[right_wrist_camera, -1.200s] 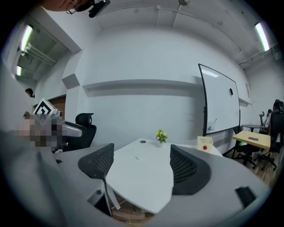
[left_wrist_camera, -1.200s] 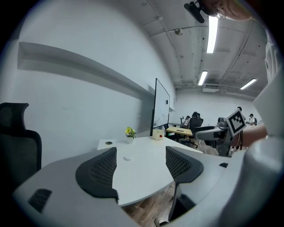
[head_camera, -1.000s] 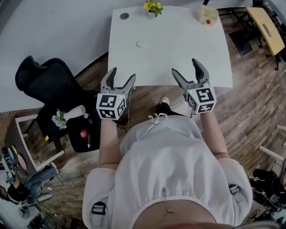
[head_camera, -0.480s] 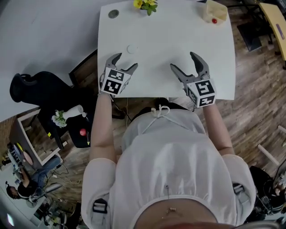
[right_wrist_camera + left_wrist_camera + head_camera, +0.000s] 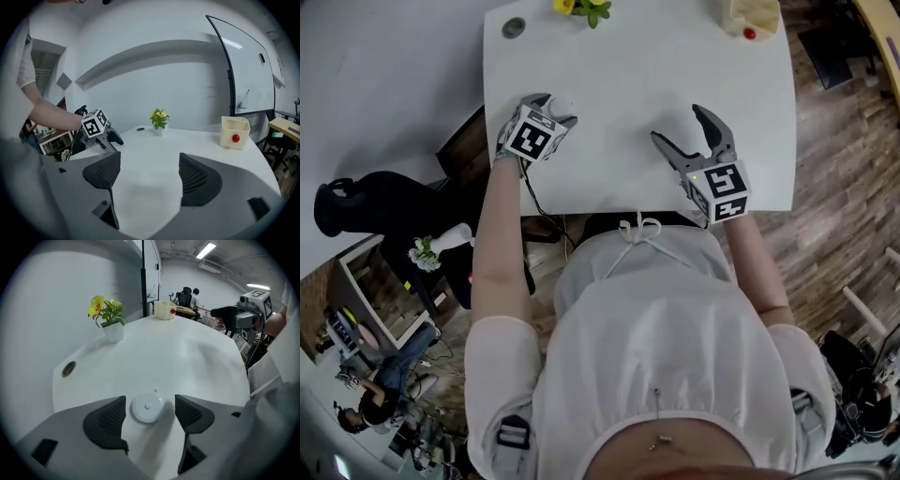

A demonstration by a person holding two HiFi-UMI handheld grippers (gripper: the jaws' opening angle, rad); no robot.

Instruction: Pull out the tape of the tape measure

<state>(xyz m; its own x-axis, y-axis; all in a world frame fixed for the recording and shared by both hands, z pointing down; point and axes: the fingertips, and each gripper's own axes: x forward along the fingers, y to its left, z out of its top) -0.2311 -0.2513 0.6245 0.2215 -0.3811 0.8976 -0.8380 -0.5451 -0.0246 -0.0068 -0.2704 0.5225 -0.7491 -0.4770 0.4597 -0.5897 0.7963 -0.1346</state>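
A small round white tape measure [image 5: 147,407] lies flat on the white table [image 5: 628,84] near its left front part. My left gripper [image 5: 149,414] is open, its two dark pads standing either side of the tape measure with a gap on both sides. From the head view the tape measure [image 5: 562,105] peeks out just beyond the left gripper [image 5: 551,105]. My right gripper [image 5: 688,129] stands open over the table's front right, nothing between its jaws; the right gripper view shows the left gripper [image 5: 101,131] at the far left.
A potted yellow flower [image 5: 577,9] and a round cable hole [image 5: 514,28] sit at the table's far edge. A cream box with a red ball [image 5: 748,21] is at the far right corner. A black chair [image 5: 384,202] stands left of the table.
My left gripper has moved forward and left over the table until its jaws straddle the tape measure. The right gripper has shifted only slightly forward.
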